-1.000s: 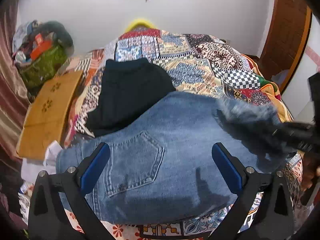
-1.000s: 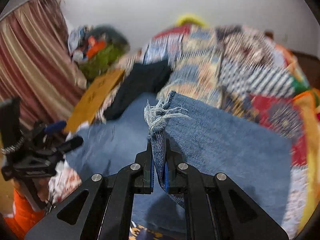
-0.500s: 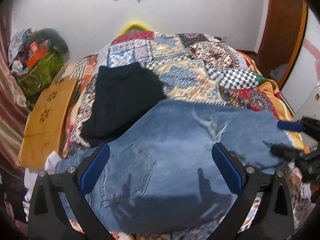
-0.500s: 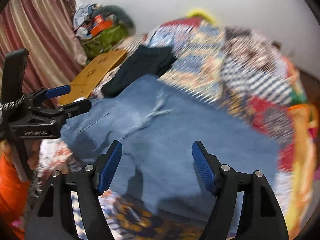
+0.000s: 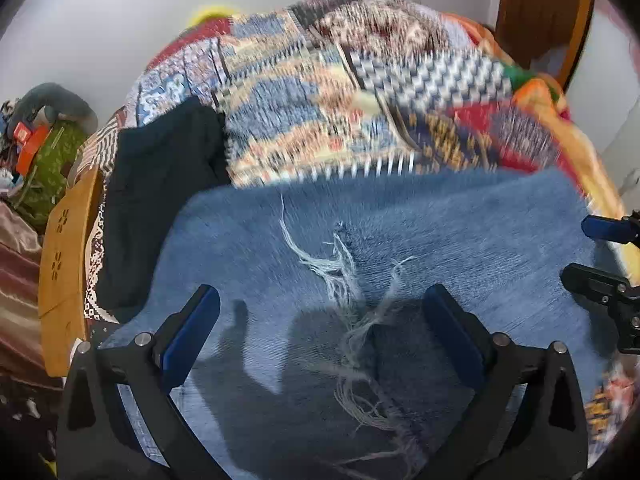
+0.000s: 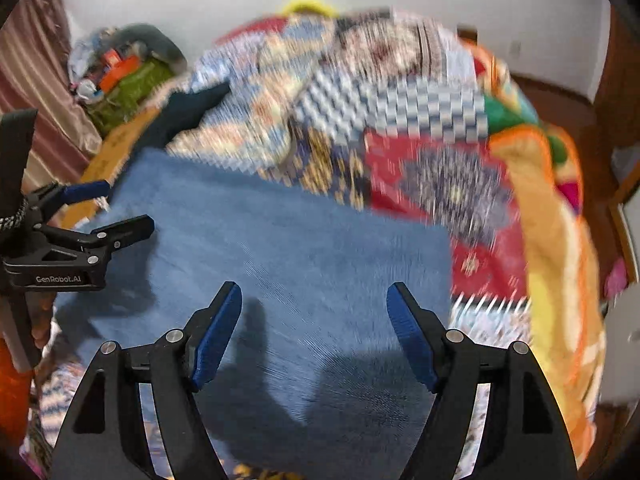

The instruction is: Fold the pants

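Blue jeans [image 5: 440, 232] lie folded on the patchwork quilt [image 5: 360, 100], their frayed white hem threads [image 5: 344, 272] on top. My left gripper [image 5: 320, 300] hovers open just above those threads, nothing between its blue pads. My right gripper [image 6: 314, 292] is over the plain right part of the jeans [image 6: 300, 248]; its jaws are opening and hold nothing. Each gripper shows in the other's view: the right gripper [image 5: 588, 252] at the jeans' right edge, the left gripper [image 6: 116, 208] at their left edge. Both views are motion-blurred.
A black garment [image 5: 160, 200] lies on the quilt left of the jeans. A wooden board [image 5: 64, 260] and a heap of bags and clothes [image 5: 40, 140] sit at the bed's left side by a striped curtain [image 6: 36, 80]. A wooden door [image 5: 536, 12] stands at back right.
My right gripper let go of the frayed leg end and opened; that end now lies flat on the jeans. Both grippers dropped closer to the denim, the left shifting from the pocket to the frayed hem.
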Tool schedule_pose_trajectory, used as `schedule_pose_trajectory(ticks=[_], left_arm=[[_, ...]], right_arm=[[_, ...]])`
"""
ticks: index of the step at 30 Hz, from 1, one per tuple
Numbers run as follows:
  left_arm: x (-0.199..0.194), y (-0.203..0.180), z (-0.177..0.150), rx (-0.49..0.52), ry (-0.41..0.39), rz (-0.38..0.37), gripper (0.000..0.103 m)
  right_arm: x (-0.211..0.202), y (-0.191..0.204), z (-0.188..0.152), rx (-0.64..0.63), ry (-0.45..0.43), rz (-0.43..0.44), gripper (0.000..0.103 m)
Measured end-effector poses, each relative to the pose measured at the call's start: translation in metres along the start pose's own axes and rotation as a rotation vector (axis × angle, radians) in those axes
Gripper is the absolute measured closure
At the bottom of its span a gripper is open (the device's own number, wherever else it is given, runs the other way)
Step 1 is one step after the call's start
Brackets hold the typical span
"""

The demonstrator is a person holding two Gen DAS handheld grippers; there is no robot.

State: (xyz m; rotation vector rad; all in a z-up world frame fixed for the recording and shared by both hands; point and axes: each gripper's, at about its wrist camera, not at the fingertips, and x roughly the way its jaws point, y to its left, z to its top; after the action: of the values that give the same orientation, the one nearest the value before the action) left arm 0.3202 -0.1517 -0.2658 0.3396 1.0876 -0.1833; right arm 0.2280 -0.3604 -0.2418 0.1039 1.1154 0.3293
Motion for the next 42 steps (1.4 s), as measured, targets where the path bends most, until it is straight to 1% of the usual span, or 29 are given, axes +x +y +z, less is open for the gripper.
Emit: schedule_pose_trajectory(ticks=[1, 2, 4, 8, 12, 20, 24, 26, 30, 32, 36, 40, 42], left_arm=[[-0.002, 0.001, -0.003, -0.005, -0.023, -0.002, 0.000], [-0.004, 0.001, -0.007, 0.001, -0.028, -0.005, 0.000], [-0.007, 0.001, -0.013, 0.016, -0.036, -0.004, 0.000], [-0.013, 0.002, -0.023, 0.019, -0.063, 0.015, 0.000], [-0.019, 0.008, -0.031, -0.016, -0.069, 0.008, 0.000], [-0.034, 0.030, -0.056, -0.101, -0.063, -0.054, 0.000], [-0.043, 0.049, -0.067, -0.120, -0.053, 0.004, 0.000], [-0.051, 0.069, -0.076, -0.174, -0.063, 0.015, 0.000], [-0.067, 0.115, -0.094, -0.305, -0.090, 0.032, 0.000], [-0.075, 0.141, -0.106, -0.364, -0.108, 0.083, 0.000], [-0.081, 0.188, -0.137, -0.478, -0.091, 0.140, 0.000], [-0.088, 0.227, -0.174, -0.592, -0.076, 0.136, 0.000], [-0.088, 0.242, -0.194, -0.653, -0.066, 0.118, 0.000]], right_arm=[[0.005, -0.003, -0.004, 0.004, 0.016, 0.003, 0.031], [0.007, -0.004, -0.007, 0.006, 0.017, 0.009, 0.031], [0.002, -0.004, -0.014, 0.008, -0.018, 0.023, 0.031], [-0.007, -0.006, -0.024, 0.019, -0.021, 0.039, 0.031], [-0.014, -0.006, -0.034, 0.014, -0.033, 0.020, 0.031], [-0.023, -0.010, -0.045, 0.028, -0.041, -0.006, 0.031], [-0.029, -0.006, -0.044, 0.017, -0.023, -0.038, 0.031], [-0.033, -0.002, -0.042, 0.015, -0.019, -0.044, 0.031], [-0.046, 0.016, -0.031, -0.028, -0.069, -0.027, 0.031], [-0.052, 0.027, -0.024, -0.056, -0.106, -0.014, 0.031], [-0.056, 0.053, -0.007, -0.087, -0.156, 0.019, 0.031], [-0.050, 0.085, 0.007, -0.128, -0.172, 0.079, 0.031], [-0.043, 0.104, 0.013, -0.165, -0.164, 0.102, 0.031]])
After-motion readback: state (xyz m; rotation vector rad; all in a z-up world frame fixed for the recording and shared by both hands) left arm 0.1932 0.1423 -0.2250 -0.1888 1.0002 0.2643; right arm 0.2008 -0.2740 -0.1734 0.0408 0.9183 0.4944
